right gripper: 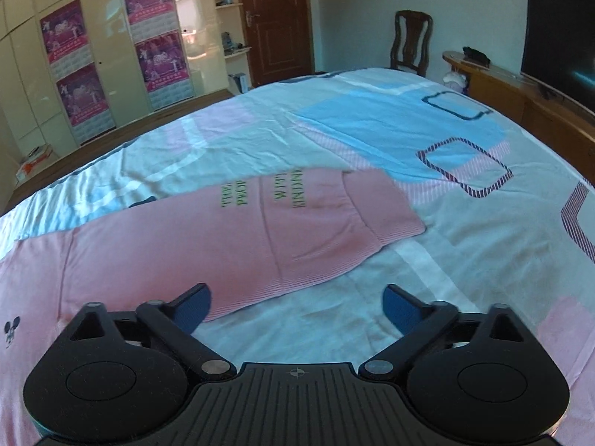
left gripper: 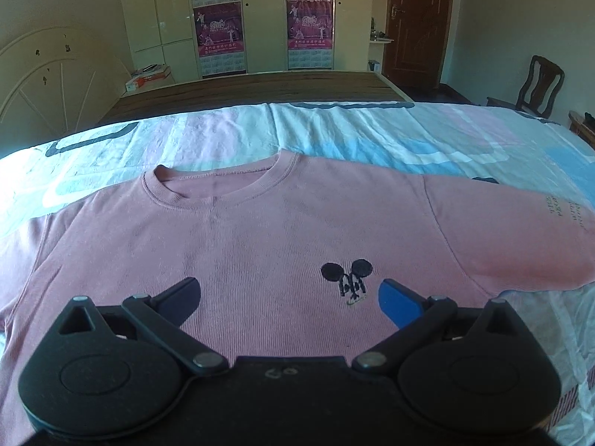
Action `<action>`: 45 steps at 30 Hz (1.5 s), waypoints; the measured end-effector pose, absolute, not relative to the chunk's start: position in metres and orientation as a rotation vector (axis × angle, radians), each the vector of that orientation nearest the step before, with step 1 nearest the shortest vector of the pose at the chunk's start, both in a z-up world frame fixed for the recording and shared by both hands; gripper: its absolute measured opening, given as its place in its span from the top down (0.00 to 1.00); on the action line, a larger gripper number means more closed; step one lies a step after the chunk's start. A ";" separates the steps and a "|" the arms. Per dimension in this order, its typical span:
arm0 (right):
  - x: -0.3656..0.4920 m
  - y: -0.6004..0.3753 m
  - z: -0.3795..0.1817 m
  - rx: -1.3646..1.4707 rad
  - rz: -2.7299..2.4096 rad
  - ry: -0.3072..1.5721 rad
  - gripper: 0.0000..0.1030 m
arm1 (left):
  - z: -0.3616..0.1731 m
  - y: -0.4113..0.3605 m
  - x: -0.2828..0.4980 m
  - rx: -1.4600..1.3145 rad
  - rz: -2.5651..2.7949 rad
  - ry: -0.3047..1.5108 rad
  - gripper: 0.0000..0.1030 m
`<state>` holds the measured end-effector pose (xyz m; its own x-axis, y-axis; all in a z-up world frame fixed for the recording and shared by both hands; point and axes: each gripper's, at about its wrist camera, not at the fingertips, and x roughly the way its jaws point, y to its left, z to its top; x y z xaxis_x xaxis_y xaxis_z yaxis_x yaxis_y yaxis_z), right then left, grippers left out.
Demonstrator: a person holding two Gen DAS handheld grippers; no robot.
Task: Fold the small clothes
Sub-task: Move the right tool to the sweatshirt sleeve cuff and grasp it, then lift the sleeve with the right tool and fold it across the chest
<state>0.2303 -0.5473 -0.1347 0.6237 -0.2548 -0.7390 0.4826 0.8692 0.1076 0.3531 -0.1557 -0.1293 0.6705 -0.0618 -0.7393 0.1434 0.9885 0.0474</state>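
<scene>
I am holding both tongs, left tongs [left gripper: 290, 299] and right tongs [right gripper: 297, 306], released above the pink sweatshirt [left gripper: 260, 230]; pinching only the sleeve's [right gripper: 260, 230] top layer (thin knit) risks dragging it askew across the bedsheet [right gripper: 409, 119].

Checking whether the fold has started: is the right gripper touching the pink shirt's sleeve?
Cannot tell. In the right wrist view the right gripper is open, one fingertip overlapping the sleeve edge, but height is unclear.

Lighting's pretty soft and dim, with a bluish cast over the bedsheet [left gripper: 372, 137]. The wardrobe doors [right gripper: 193, 29] catch a bright glare patch in the right wrist view. Heavy fisheye bending at the edges (dark vignette corners too), and the sleeve lettering [right gripper: 290, 193] looks slightly smeared.
</scene>
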 end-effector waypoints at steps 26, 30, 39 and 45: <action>0.290 -0.560 -0.116 0.304 -0.363 0.613 0.91 | -0.135 -0.122 0.378 0.049 -0.098 0.878 0.36; 0.311 -0.488 -0.089 0.249 -0.207 0.564 0.91 | -0.125 -0.101 0.379 0.027 -0.078 0.846 0.28; 0.340 -0.289 -0.115 0.196 0.194 0.677 0.91 | -0.116 -0.025 0.377 -0.050 -0.038 0.827 0.21; 0.342 -0.220 -0.147 0.139 0.365 0.815 0.70 | -0.127 -0.008 0.382 -0.116 -0.113 0.899 0.21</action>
